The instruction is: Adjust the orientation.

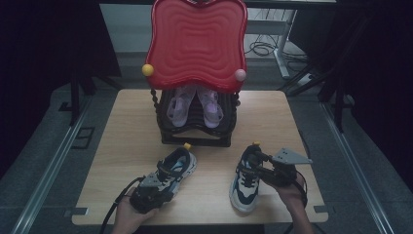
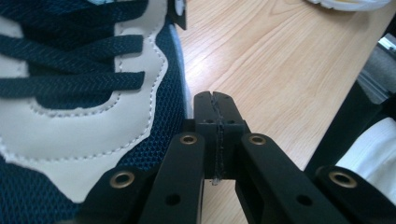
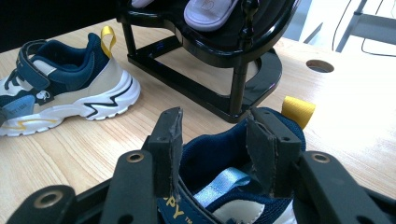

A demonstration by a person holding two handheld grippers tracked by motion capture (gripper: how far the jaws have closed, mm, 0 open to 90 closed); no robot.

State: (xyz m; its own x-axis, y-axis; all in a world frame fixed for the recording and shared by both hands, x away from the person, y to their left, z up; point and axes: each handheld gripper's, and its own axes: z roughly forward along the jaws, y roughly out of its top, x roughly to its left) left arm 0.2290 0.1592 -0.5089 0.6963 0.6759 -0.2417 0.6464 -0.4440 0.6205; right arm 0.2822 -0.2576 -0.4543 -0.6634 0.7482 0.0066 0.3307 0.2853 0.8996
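Two hands reach in over the near edge of the wooden tabletop (image 1: 131,122), each holding a black two-jaw gripper. At the near left corner, the left gripper (image 1: 168,184) has its jaws pressed fully together with nothing between them; in the left gripper view the closed tips (image 2: 215,109) rest just beside the navy mesh and cream side panel of the left sneaker (image 1: 173,168), above bare wood. That sneaker, navy and cream with dark laces and a strap, lies angled with its heel, marked by a yellow pull tab, pointing toward the far edge. Near the right end of the near edge, the right gripper (image 1: 254,163) carries a grey three-cornered plate on top and stands part open over the right sneaker (image 1: 246,187). In the right gripper view its two jaws straddle the padded navy collar of that sneaker (image 3: 224,154), one pad outside and one at the heel side by the yellow tab; whether the pads press on the collar cannot be told. The right sneaker rests on its white sole, toe toward the near edge. Beyond both shoes, toward the middle of the far edge, stands a black shoe rack (image 1: 195,134) holding a pair of pale lilac sandals (image 1: 195,105) on its lower shelf. Topping the rack is a glossy red wavy tray (image 1: 195,44) with a yellow knob and a pink knob at its near corners.
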